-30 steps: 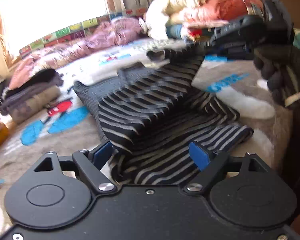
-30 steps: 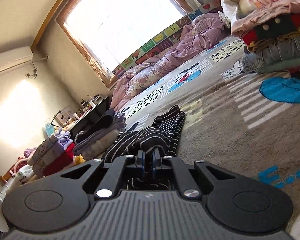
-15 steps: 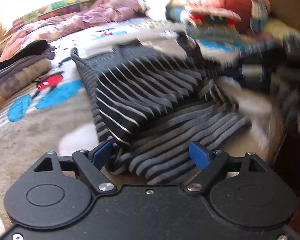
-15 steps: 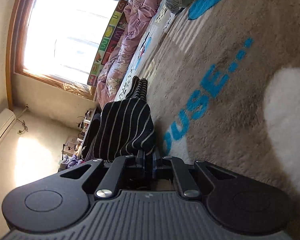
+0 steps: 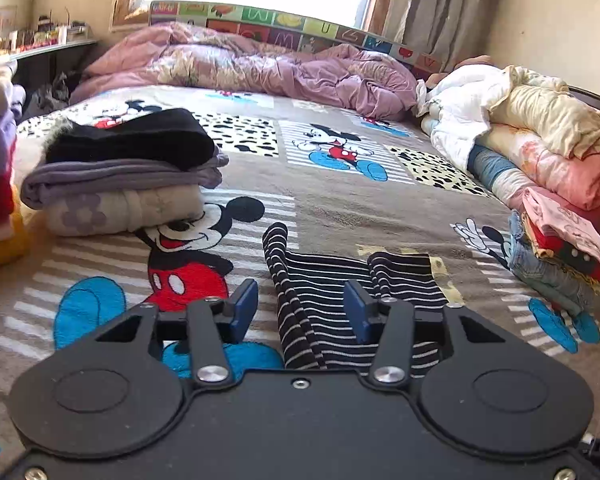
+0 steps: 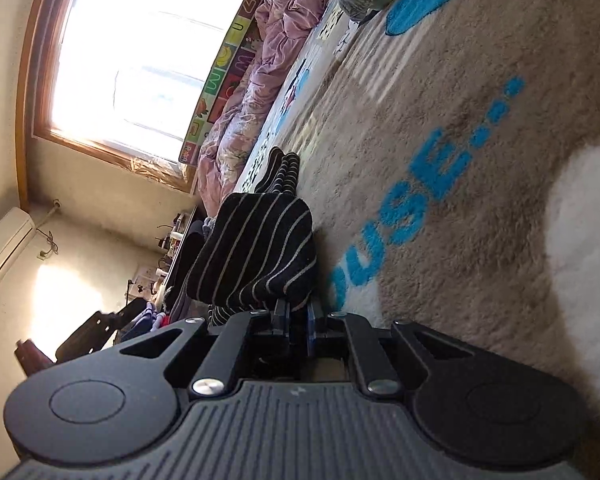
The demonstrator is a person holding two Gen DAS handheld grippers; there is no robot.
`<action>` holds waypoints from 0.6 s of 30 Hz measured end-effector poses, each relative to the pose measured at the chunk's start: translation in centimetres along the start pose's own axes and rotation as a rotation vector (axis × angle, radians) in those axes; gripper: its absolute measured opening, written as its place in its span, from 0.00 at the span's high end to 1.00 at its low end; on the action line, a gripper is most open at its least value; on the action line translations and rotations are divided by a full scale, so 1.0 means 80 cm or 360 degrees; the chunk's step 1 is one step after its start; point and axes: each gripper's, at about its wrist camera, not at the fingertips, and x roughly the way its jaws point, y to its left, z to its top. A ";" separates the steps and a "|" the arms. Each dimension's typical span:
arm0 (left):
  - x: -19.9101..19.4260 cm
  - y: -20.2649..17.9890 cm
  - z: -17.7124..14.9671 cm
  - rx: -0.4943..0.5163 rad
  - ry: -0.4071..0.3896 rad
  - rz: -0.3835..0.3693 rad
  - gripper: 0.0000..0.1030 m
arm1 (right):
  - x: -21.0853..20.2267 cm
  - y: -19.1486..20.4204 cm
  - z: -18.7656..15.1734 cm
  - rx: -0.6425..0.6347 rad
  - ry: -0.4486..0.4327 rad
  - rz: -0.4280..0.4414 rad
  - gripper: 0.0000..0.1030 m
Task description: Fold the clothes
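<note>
Hovering low, left gripper has jaws apart, straddling the near end of the striped top on the blanket. Right gripper is clamped on a raised fold of it. Folded stack sits far left.

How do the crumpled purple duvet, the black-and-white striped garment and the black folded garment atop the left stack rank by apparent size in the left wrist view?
1. Crumpled purple duvet
2-3. Black-and-white striped garment and black folded garment: similar; nearness and occlusion make ranking unsure.
</note>
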 end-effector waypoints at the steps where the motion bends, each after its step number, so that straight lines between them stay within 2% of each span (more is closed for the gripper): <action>1: 0.009 0.005 0.013 -0.0045 -0.0008 0.0010 0.63 | 0.000 0.000 0.001 -0.0002 0.0004 0.0005 0.89; 6: 0.049 0.038 0.005 -0.0202 0.0064 -0.0031 0.66 | -0.005 -0.001 0.005 -0.0040 0.0014 0.0013 0.89; 10: 0.059 0.052 -0.005 -0.0288 0.0055 -0.0141 0.66 | -0.009 -0.002 0.007 -0.0072 0.0018 0.0017 0.89; 15: 0.081 0.028 -0.006 -0.0168 0.0080 -0.0216 0.66 | -0.014 -0.006 0.010 -0.0065 -0.0003 0.0023 0.89; 18: 0.096 0.009 -0.008 -0.0055 0.0086 -0.0180 0.66 | -0.017 -0.009 0.012 -0.0044 -0.0018 0.0028 0.90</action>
